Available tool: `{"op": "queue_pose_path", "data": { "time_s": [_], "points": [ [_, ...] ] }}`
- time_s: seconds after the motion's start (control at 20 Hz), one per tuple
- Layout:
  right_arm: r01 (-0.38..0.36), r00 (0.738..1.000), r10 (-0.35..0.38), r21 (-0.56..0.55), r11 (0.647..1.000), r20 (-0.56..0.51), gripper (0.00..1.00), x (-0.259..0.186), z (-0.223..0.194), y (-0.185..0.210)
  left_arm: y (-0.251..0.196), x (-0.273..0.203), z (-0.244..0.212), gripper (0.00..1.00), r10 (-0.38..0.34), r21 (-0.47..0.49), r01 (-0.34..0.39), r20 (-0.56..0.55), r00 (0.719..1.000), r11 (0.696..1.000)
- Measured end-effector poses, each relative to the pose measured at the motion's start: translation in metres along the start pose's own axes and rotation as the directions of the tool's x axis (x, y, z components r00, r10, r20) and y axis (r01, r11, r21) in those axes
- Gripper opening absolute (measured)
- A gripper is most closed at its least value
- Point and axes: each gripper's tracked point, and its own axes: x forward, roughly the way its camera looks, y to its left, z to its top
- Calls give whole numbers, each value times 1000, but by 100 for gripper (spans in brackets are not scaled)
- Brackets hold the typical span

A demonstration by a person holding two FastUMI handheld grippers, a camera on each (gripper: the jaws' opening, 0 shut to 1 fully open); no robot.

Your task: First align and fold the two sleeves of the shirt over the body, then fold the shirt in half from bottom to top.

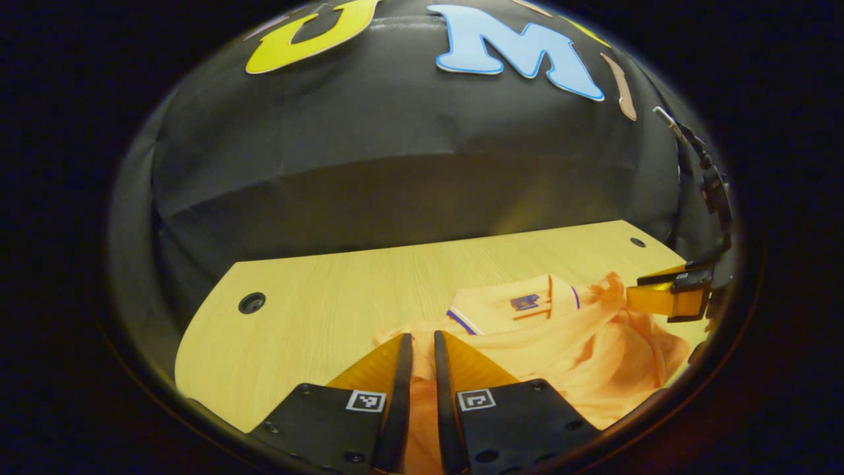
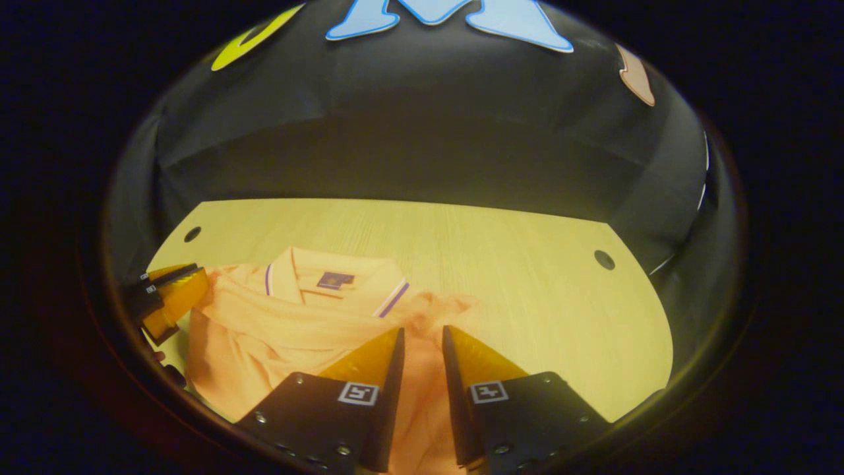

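The orange shirt (image 2: pixel 297 323) lay rumpled on the bench (image 2: pixel 514 264), collar toward the far wall. Each gripper, left (image 1: pixel 422 343) and right (image 2: pixel 422 336), pinched shirt fabric between narrowly spaced fingers.

black screw-studded bodies with square coded markers on each hand-held gripper (image 1: pixel 422 340)

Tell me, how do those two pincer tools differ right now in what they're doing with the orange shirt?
The left gripper has its fingers nearly together, orange cloth showing in the narrow gap; the right gripper has a slightly wider gap. The left one sits at one edge of the shirt, the right one at the opposite edge. Both have shirt fabric between their fingers over the wooden table.
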Motion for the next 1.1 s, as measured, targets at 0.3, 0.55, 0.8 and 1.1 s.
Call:
{"op": "queue_pose_path", "data": {
  "time_s": [0.3, 0.55, 0.8, 1.1],
  "points": [
    [-30, 997, 31, -8, 1000, 68, 55, -34, 12, -5, -10, -30, 11, 75, 16, -7, -16, 35, 999, 1000],
    [-29, 991, 33, -38, 999, 129, 73, -71, 24, -16, -16, -60, 25, 87, 44, -30, -42, 77, 996, 999],
    [-27, 979, 36, -47, 999, 201, 90, -111, 39, -21, -20, -92, 43, 96, 70, -55, -64, 117, 991, 996],
    [-13, 947, 29, -50, 999, 319, 93, -172, 50, -26, -37, -142, 66, 100, 63, -67, -51, 189, 980, 996]
  ]
}}
